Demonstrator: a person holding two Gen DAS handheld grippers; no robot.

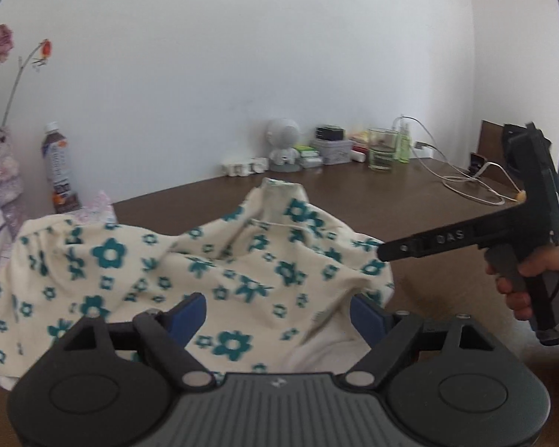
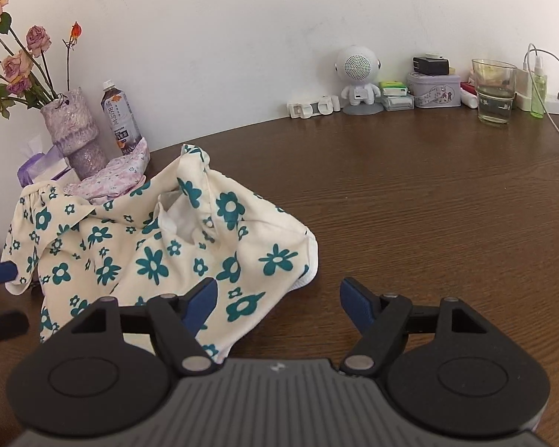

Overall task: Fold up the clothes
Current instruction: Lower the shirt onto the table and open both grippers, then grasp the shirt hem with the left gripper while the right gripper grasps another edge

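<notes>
- The cream cotton garment with teal flower print (image 2: 160, 257) is lying in a rumpled heap on the dark brown wood-grain desk (image 2: 428, 205), toward the end where the lilac textured vase of dried pink roses (image 2: 74, 130) stands.
- It's not flat at all: lots of soft ridges and dips, with one peak of fabric poking up at the side farthest from the cameras, and a white inner lining showing at an opening and along the hem.
- Flowers come in mixed sizes, big chunky ones and tiny ones, all the same teal.
- Its far edge is draped over a pale pink floral cloth (image 2: 119, 178) right at the foot of the vase.
- The left gripper (image 1: 277, 311) hovers above the garment, blue fingers (image 1: 188, 314) spread wide and gripping nothing.
- The right gripper (image 2: 279, 303) sits at the garment's edge away from the vase, fingers (image 2: 357, 305) released too; one is over the fabric, the other over bare desk.
- A hand (image 1: 536, 275) holds the right gripper's handle.
</notes>
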